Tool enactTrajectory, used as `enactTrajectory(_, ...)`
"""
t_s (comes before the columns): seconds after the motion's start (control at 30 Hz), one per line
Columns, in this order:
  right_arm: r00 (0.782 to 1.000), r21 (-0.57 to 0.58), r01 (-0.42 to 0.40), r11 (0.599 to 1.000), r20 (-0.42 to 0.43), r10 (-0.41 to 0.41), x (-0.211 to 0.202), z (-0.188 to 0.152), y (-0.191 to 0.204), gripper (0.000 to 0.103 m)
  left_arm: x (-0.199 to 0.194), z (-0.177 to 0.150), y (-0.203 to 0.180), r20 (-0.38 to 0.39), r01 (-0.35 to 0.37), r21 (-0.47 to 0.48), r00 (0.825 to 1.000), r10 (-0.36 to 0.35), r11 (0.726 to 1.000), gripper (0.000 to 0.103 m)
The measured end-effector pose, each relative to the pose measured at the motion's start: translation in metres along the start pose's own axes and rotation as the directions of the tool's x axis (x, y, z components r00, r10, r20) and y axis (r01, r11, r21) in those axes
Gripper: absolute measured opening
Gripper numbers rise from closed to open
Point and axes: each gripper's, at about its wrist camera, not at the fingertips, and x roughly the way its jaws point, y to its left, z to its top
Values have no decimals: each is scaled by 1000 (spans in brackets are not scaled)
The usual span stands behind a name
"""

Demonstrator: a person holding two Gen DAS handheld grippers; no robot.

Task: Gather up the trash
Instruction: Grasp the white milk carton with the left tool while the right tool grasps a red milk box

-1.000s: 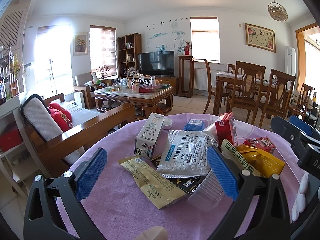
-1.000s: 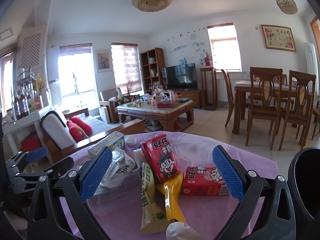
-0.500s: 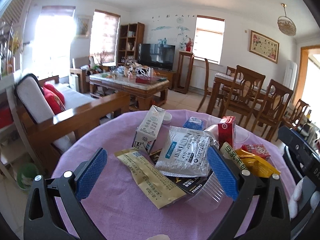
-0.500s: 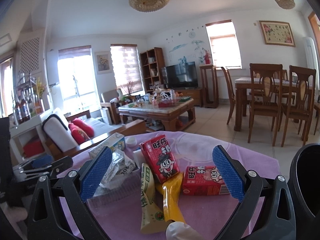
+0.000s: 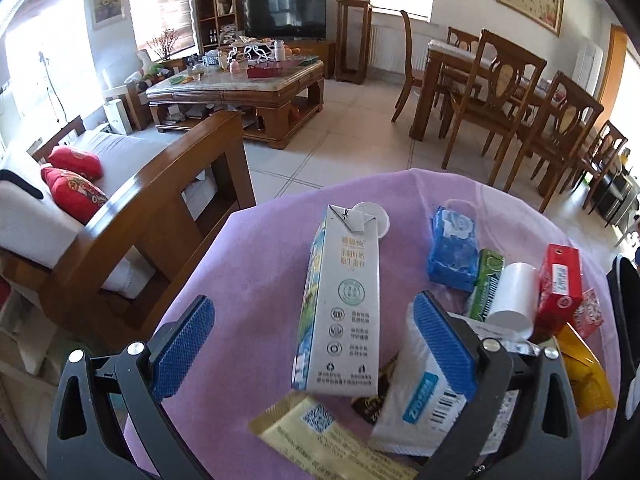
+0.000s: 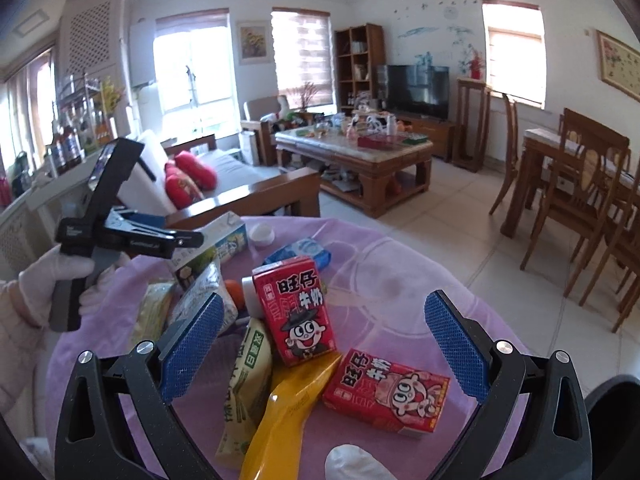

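White milk carton (image 5: pixel 344 312) lies between the left gripper (image 5: pixel 316 344)'s wide jaws, long axis pointing away from them. Right gripper (image 6: pixel 324 344), jaws also wide and empty, frames the upright red milk box (image 6: pixel 296 312).

Bright daylight on both feeds, with blown-out windows and heavy fisheye bending.

On my left wrist view the window (image 5: pixel 28 92) at 9 o'clock burns to pure white and washes the sofa (image 5: pixel 72 184) beside it; the milk carton (image 5: pixel 344 312) reads sharp, though the gold packet (image 5: pixel 320 436) at 6 o'clock smears. On my right wrist view the windows (image 6: pixel 188 76) at 11 o'clock glare, the room looks slightly soft, shadows stay faint, and black vignette fills the corners.
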Motion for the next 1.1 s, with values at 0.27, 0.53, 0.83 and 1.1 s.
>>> enactTrajectory(0.27,987,-32,-85,996,-139,80,66,11,11,95,26,-5,6,-60,23,-29,998,-25,999,77)
enactTrajectory(0.53,970,-55,-105,993,-225,90,99,13,25,59,39,-8,8,-100,92,-62,990,-98,994,46)
enactTrajectory(0.83,976,-26,-135,991,-176,128,85,12,22,53,26,-10,14,-35,140,-107,989,-145,984,41)
enactTrajectory(1.1,992,38,-128,991,18,128,23,23,8,52,-40,-3,-2,161,185,-110,973,-166,977,41)
